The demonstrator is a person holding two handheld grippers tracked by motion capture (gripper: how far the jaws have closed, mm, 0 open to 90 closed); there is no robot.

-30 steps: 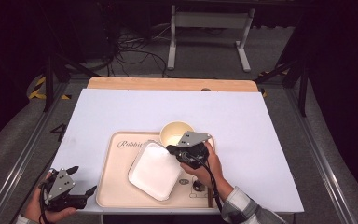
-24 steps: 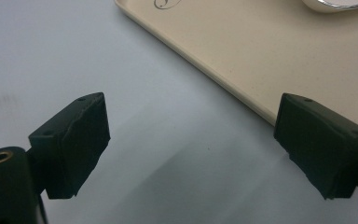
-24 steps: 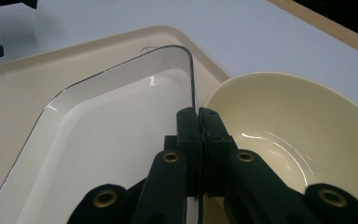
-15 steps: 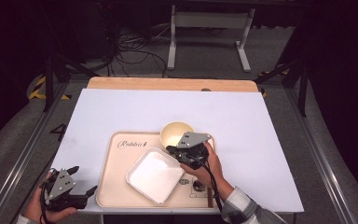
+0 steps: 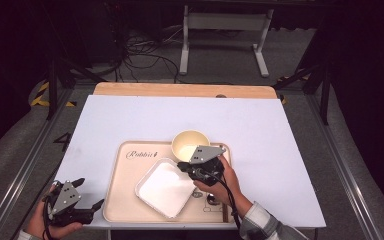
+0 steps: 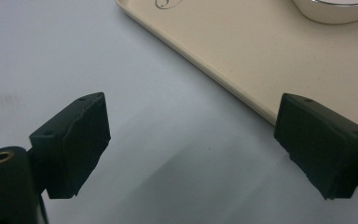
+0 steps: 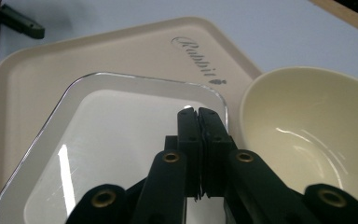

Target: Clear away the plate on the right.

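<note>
A white square plate (image 5: 165,189) (image 7: 121,140) lies turned cornerwise on a beige tray (image 5: 130,170) (image 7: 37,74), next to a cream bowl (image 5: 190,142) (image 7: 307,130). My right gripper (image 5: 182,166) (image 7: 196,112) is shut, its jaws pressed together with nothing visible between them. Its tips sit over the plate's corner nearest the bowl; whether they touch the plate I cannot tell. My left gripper (image 5: 89,192) (image 6: 191,135) stands open just above the white table, left of the tray's edge (image 6: 242,56), with nothing between its jaws.
The tray sits near the front edge of the white tabletop (image 5: 260,130). A wooden strip (image 5: 180,90) runs along the far edge. Small dark marks (image 5: 210,200) show on the tray by my right hand. Dark floor and cables surround the table.
The white plate has turned on the tray, from square-on to cornerwise, with the right gripper at its corner. Both hands have stayed about where they were.
</note>
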